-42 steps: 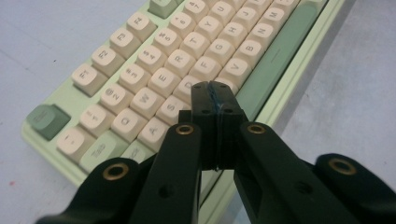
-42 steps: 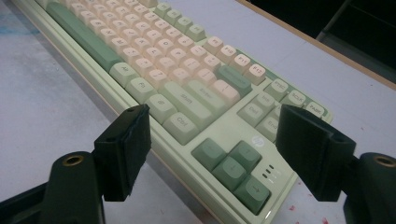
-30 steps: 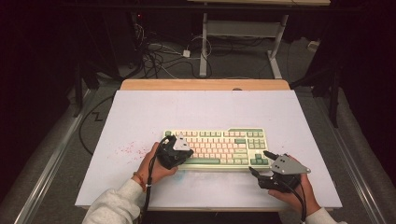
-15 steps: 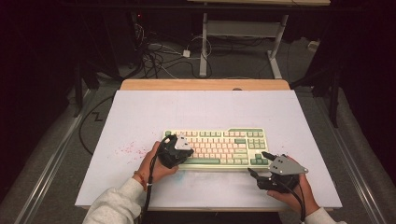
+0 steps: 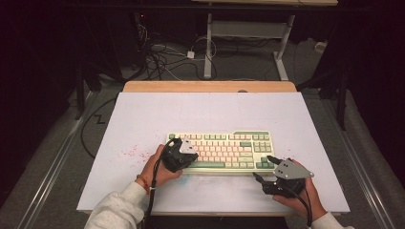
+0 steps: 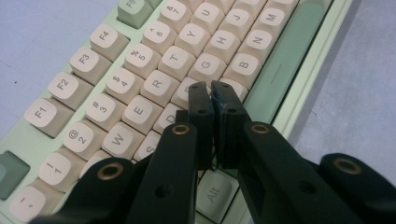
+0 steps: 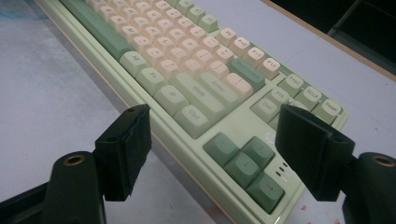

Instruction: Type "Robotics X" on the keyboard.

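A: Where is the keyboard [image 5: 220, 151]?

B: It lies flat on the white table [image 5: 210, 112], a little below the centre of the high view and slightly to the right. It is pale green with cream keys and some darker green keys.

A: What is around it?

B: On the table, at the left of the keyboard, there are small red specks [image 5: 130, 153]. Behind the table, in the upper part of the frame, I see a wooden edge [image 5: 210, 86], then loose cables [image 5: 162, 55] on the floor and a metal frame [image 5: 248, 29]. No container stands on the table.

A: And the left tool [image 6: 212, 95]?

B: Its jaws are almost together, with only a thin gap, and nothing is between them. In the left tool view the tips are over the cream letter keys, near the F and G keys, and they hide some keys below. I cannot tell if they touch a key.

A: And the right tool [image 7: 212, 154]?

B: It is wide and holds nothing. In the right tool view the right corner of the keyboard, with the dark green arrow keys [image 7: 245, 163], is seen between the two jaws. In the high view this tool [image 5: 267, 169] is at the lower right, just beside the front edge of the keyboard.
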`<control>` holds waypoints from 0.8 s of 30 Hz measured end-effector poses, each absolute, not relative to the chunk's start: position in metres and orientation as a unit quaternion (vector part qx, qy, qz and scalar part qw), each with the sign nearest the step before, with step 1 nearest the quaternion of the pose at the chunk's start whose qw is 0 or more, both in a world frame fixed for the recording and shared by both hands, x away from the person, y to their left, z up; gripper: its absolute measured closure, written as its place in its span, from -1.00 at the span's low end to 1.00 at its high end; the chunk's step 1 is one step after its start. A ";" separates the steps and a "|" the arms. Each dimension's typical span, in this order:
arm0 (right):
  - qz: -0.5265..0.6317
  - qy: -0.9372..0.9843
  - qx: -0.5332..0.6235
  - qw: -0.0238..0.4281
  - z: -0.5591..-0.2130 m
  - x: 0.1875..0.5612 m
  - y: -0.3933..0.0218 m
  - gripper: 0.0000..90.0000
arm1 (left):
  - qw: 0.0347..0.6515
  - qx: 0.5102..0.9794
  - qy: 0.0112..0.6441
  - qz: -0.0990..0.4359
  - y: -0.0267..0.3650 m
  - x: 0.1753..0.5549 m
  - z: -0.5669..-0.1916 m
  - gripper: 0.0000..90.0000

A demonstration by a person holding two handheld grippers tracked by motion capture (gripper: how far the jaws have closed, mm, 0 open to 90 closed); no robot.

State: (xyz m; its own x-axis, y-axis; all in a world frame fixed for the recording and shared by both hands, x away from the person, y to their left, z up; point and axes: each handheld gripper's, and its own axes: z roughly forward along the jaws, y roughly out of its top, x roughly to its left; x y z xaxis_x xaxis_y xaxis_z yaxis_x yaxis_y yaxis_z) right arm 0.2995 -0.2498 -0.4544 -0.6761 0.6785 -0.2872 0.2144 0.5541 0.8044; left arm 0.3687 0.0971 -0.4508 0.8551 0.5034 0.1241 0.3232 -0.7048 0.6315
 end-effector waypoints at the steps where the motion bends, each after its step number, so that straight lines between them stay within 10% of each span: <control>1: 0.388 0.829 0.269 0.299 -0.454 0.299 -0.250 -0.39 | 0.311 0.911 0.226 0.146 0.097 0.368 -0.450 0.86; 24: 0.389 0.828 0.268 0.300 -0.453 0.299 -0.250 -0.39 | 0.325 0.902 0.224 0.174 0.105 0.364 -0.444 0.60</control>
